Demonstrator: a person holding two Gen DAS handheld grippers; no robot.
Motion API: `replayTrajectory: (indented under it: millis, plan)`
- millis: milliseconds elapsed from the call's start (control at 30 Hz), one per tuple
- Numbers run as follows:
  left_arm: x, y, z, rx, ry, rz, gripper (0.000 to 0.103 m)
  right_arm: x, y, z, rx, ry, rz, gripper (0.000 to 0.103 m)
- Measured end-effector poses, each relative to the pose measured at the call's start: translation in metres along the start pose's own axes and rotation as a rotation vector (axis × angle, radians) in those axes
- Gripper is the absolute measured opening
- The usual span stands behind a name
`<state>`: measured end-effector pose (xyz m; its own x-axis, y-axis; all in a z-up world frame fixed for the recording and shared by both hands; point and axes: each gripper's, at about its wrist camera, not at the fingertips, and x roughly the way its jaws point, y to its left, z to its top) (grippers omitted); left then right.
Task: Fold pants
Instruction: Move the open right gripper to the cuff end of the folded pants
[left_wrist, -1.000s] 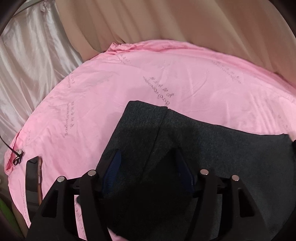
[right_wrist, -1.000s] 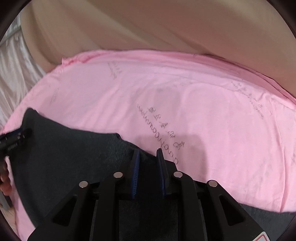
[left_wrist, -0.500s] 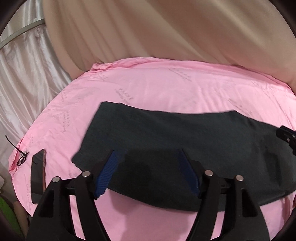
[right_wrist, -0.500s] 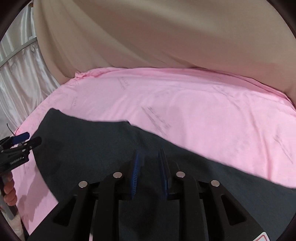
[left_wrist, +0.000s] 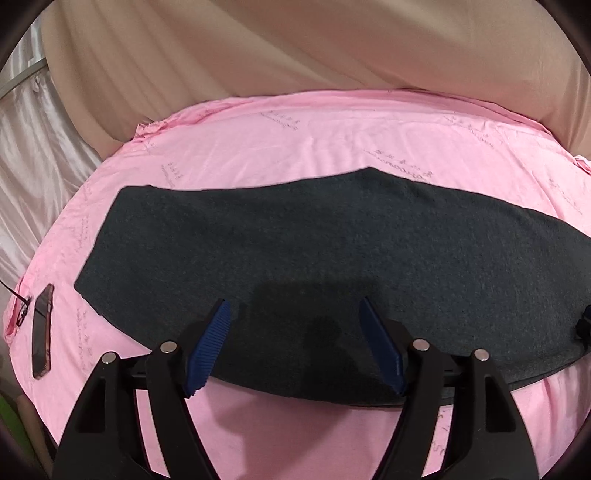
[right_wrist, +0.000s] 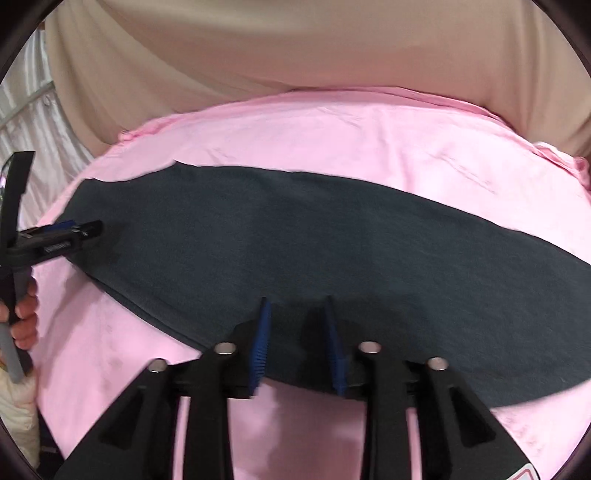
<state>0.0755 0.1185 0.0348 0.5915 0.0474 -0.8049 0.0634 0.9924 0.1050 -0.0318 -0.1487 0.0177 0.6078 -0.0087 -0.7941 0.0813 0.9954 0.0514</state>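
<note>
Dark charcoal felt-textured pants (left_wrist: 332, 251): long flat folded band across frame centre, on a pink printed cotton sheet (left_wrist: 295, 147). Left gripper (left_wrist: 295, 332): ribbed blue pads spread wide, empty. Right gripper (right_wrist: 297, 339): parted, empty. Slim dark phone (left_wrist: 41, 328), lower left. Beige draped curtain (left_wrist: 295, 48), top.

My left gripper (left_wrist: 295, 332) has its blue-padded fingers (left_wrist: 208, 345) spread wide with nothing between them, hovering above the near edge of the bed. My right gripper (right_wrist: 297, 339) has a narrower gap between its pads (right_wrist: 260, 345), and they too clasp nothing. From the right wrist view I see the left gripper (right_wrist: 79, 230) side-on at the bed's left edge, with my left hand (right_wrist: 26, 317) wrapped around its handle, fingers curled.
</note>
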Motion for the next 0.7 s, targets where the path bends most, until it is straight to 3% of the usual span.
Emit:
replayTrajectory:
  millis: [67, 233, 467, 567, 700]
  plan:
    - [0.003, -0.003, -0.003, -0.004, 0.014, 0.003, 0.072, -0.015, -0.021, -0.007, 0.052, -0.014, 0.044, 0.03]
    - [0.009, -0.005, -0.015, -0.006, 0.028, 0.009, 0.08, -0.058, -0.082, -0.03, 0.126, -0.097, -0.141, 0.032]
    - [0.006, -0.014, -0.028, -0.001, -0.034, 0.047, 0.093, -0.13, -0.251, -0.077, 0.499, -0.196, -0.373, 0.035]
    - [0.008, -0.013, -0.028, -0.015, -0.023, 0.031, 0.097, -0.142, -0.296, -0.071, 0.511, -0.186, -0.455, 0.036]
    - [0.007, -0.013, -0.028, -0.015, -0.024, 0.04, 0.098, -0.136, -0.326, -0.042, 0.498, -0.191, -0.44, 0.046]
